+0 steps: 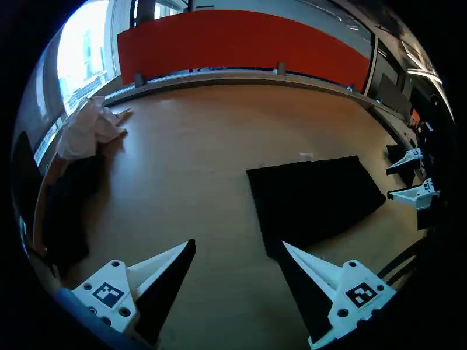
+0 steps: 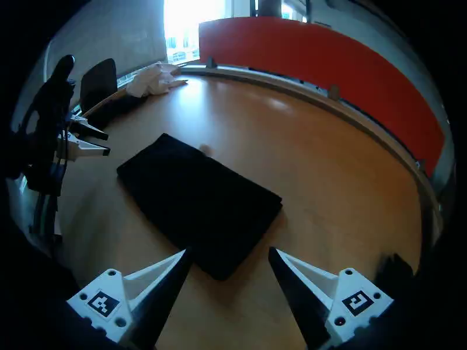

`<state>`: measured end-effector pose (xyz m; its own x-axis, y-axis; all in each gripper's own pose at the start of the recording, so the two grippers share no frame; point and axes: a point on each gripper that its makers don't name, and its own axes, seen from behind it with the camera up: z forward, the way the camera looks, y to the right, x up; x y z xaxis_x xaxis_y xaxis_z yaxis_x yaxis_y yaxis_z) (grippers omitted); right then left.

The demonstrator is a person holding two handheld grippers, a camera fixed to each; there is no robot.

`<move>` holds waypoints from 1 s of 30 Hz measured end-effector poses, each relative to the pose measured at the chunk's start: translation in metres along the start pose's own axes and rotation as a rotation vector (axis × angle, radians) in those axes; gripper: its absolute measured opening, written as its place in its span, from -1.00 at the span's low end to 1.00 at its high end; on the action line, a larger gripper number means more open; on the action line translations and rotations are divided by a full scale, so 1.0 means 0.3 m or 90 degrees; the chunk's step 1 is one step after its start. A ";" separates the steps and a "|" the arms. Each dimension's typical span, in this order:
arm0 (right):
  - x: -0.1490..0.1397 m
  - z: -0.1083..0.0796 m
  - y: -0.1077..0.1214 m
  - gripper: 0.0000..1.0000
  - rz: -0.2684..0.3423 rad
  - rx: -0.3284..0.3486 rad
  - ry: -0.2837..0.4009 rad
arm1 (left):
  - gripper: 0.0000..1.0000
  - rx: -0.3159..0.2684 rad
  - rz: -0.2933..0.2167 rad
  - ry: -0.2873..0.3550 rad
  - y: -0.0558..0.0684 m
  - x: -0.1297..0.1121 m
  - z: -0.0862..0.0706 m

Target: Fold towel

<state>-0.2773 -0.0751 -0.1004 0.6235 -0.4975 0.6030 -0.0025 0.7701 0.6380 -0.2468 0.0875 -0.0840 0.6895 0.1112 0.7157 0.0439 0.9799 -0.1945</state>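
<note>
Towel: the black towel [image 2: 198, 201] is lying flat as a rectangle on the wooden table [image 2: 327, 175], with no finger pressing on it.
Right gripper: I am holding the right gripper [image 2: 229, 250] with its fingers spread wide and gripping nothing; the towel's near corner is showing in the gap between them.
Left gripper: I am keeping the left gripper [image 1: 238, 243] wide open too, with nothing in it; the towel is lying just ahead of its right-hand finger, and bare table is showing between the tips.
Facing: in the right gripper view, the left gripper is pointing in from beyond the towel's far end, apart from it.
White cloth: a crumpled bundle [image 1: 87, 125] is sitting at the table's far edge, well apart from the towel.
Backdrop: a red partition [image 1: 245, 41] is running along the far side.
</note>
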 end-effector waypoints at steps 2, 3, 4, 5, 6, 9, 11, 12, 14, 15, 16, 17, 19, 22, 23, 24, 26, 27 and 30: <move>0.003 0.003 -0.006 1.00 -0.010 0.005 -0.001 | 0.99 0.007 -0.010 -0.001 -0.013 -0.012 -0.011; 0.003 0.006 -0.008 1.00 -0.014 0.008 -0.002 | 1.00 0.011 -0.014 -0.001 -0.020 -0.018 -0.017; 0.003 0.008 -0.009 1.00 -0.018 0.010 -0.004 | 0.99 0.014 -0.018 -0.001 -0.025 -0.024 -0.022; 0.003 0.010 -0.011 1.00 -0.021 0.012 -0.005 | 0.99 0.017 -0.022 -0.002 -0.031 -0.029 -0.027; 0.002 0.012 -0.011 1.00 -0.024 0.013 -0.007 | 0.99 0.019 -0.025 -0.002 -0.036 -0.034 -0.032; -0.004 0.017 -0.009 1.00 -0.028 0.014 -0.010 | 0.99 0.025 -0.033 -0.001 -0.048 -0.043 -0.045; -0.009 0.020 -0.008 1.00 -0.029 0.016 -0.012 | 1.00 0.028 -0.036 -0.001 -0.054 -0.047 -0.052; -0.014 0.021 -0.008 1.00 -0.029 0.017 -0.014 | 0.99 0.030 -0.037 -0.001 -0.058 -0.049 -0.056; -0.025 0.024 -0.008 1.00 -0.030 0.018 -0.018 | 0.99 0.033 -0.040 0.000 -0.063 -0.052 -0.062; -0.032 0.027 -0.008 1.00 -0.031 0.019 -0.021 | 0.99 0.034 -0.041 0.000 -0.065 -0.055 -0.065; -0.040 0.029 -0.009 1.00 -0.033 0.021 -0.024 | 0.99 0.035 -0.043 -0.001 -0.067 -0.058 -0.068; -0.047 0.032 -0.010 0.99 -0.034 0.022 -0.026 | 0.99 0.036 -0.044 -0.001 -0.069 -0.061 -0.071; -0.064 0.037 -0.016 0.95 -0.038 0.027 -0.033 | 0.99 0.037 -0.048 -0.001 -0.071 -0.067 -0.079; -0.086 0.040 -0.026 0.83 -0.042 0.036 -0.042 | 0.99 0.039 -0.052 -0.001 -0.075 -0.075 -0.089; -0.092 0.040 -0.029 0.79 -0.043 0.038 -0.044 | 1.00 0.039 -0.054 -0.002 -0.077 -0.077 -0.093; -0.096 0.041 -0.032 0.73 -0.044 0.041 -0.046 | 0.99 0.040 -0.055 -0.002 -0.079 -0.079 -0.096; -0.101 0.043 -0.035 0.62 -0.043 0.044 -0.047 | 0.99 0.041 -0.056 -0.002 -0.082 -0.082 -0.102; -0.102 0.044 -0.034 0.56 -0.043 0.045 -0.047 | 0.99 0.042 -0.056 -0.002 -0.084 -0.084 -0.105; -0.106 0.047 -0.033 0.38 -0.040 0.045 -0.049 | 0.99 0.044 -0.058 -0.002 -0.090 -0.089 -0.112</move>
<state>-0.3083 -0.0724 -0.1191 0.5622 -0.5754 0.5940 -0.0226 0.7073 0.7066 -0.2420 0.0526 -0.1204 0.6823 0.0224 0.7307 0.0559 0.9950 -0.0826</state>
